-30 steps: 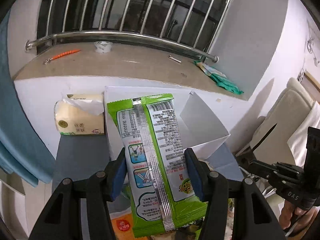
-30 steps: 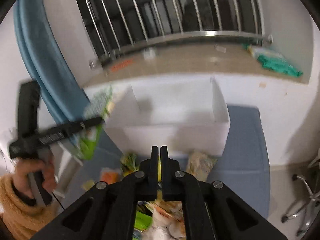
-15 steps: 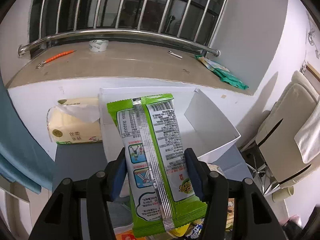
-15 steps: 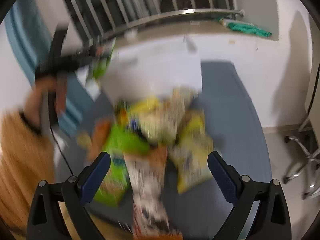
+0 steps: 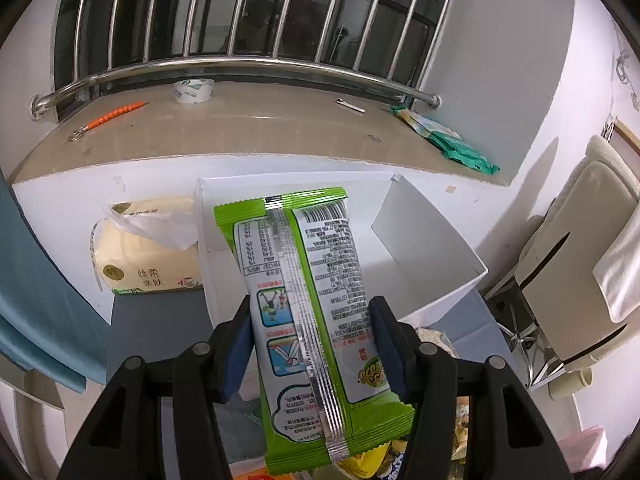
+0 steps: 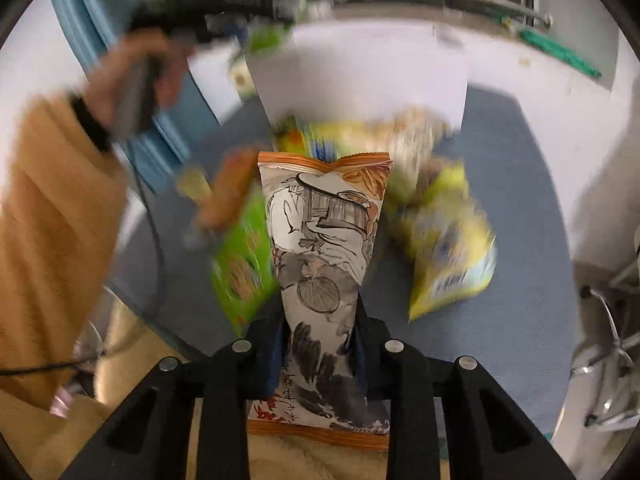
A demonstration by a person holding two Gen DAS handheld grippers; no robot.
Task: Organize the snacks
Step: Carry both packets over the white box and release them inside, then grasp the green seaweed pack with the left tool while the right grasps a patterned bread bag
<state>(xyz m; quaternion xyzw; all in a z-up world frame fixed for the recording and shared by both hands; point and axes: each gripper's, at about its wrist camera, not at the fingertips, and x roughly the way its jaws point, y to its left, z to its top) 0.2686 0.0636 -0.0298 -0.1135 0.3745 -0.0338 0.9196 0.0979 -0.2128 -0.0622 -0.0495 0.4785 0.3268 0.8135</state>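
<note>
My left gripper [image 5: 312, 340] is shut on a green snack packet [image 5: 308, 312], back side up, held above the near edge of an open white box [image 5: 424, 248]. My right gripper [image 6: 320, 332] is shut on a long white and orange snack packet [image 6: 324, 264] with an ink drawing, held above a blurred pile of snacks [image 6: 400, 168] on the blue-grey surface [image 6: 520, 184]. The white box also shows in the right wrist view [image 6: 360, 76], behind the pile. The left gripper with its green packet appears blurred at the upper left in the right wrist view [image 6: 264, 36].
A yellow tissue pack [image 5: 148, 248] lies left of the box against the wall. A window ledge [image 5: 240, 128] with a tape roll [image 5: 194, 91] and a green bag [image 5: 444, 138] runs behind it. A beige chair [image 5: 580, 264] stands at the right. A blue curtain [image 5: 36, 300] hangs at the left.
My right gripper has closed on the white and orange packet and lifted it from the pile. My left gripper, still holding the green packet, has risen over the box.
</note>
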